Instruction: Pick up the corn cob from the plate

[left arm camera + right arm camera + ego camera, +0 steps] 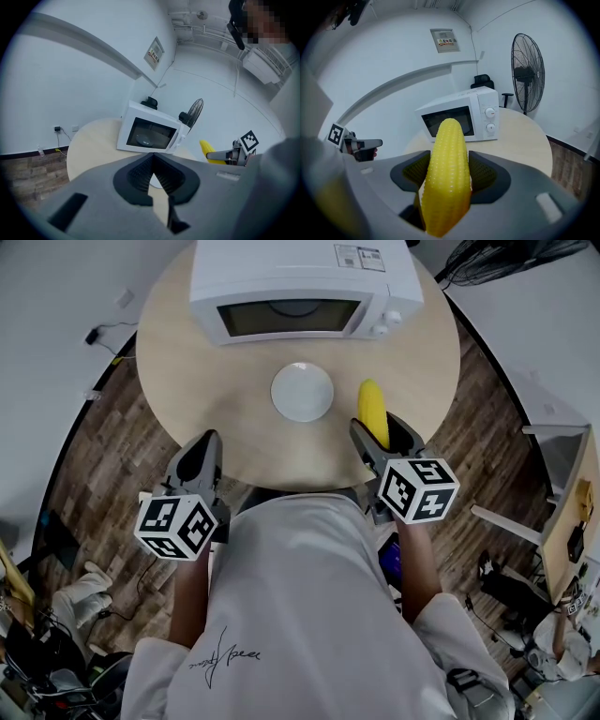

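The yellow corn cob (372, 411) is clamped lengthwise between the jaws of my right gripper (386, 439), held above the table just right of the white plate (302, 392). The plate has nothing on it. In the right gripper view the corn cob (447, 173) fills the gap of the right gripper (449, 164) and sticks out past the fingertips. My left gripper (201, 457) hovers at the table's near left edge; in the left gripper view its jaws (153, 161) meet with nothing between them. The corn cob (206, 149) also shows there at the right.
A white microwave (300, 287) with its door shut stands at the back of the round wooden table (187, 362). A standing fan (527, 70) is beyond the table. The person's torso is against the near edge. Wood floor and cables surround the table.
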A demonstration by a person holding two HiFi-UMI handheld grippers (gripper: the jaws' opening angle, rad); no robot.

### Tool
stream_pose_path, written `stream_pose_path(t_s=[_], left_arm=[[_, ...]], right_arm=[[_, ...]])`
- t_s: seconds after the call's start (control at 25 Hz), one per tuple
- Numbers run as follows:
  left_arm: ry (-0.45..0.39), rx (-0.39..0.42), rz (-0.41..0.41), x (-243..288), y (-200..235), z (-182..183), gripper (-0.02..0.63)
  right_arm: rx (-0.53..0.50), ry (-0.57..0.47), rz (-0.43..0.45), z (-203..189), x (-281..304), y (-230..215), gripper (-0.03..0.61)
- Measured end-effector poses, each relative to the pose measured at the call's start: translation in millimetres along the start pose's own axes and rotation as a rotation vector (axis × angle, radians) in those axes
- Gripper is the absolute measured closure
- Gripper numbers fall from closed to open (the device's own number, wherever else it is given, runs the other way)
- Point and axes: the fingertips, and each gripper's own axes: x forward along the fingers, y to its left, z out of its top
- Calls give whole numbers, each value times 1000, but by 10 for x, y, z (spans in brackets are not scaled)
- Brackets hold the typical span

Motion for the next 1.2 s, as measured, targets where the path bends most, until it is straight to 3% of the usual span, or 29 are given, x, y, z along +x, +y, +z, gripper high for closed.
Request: stream_pose_path(t_s=[0.64,1.2], left_arm=[[7,21,-3,25,-49,-24,621],[12,-23,-33,21,-107,-59,622]], right_arm=[[-6,2,47,39,-52,-3,308],[-21,44,103,-43,-72,48,308]])
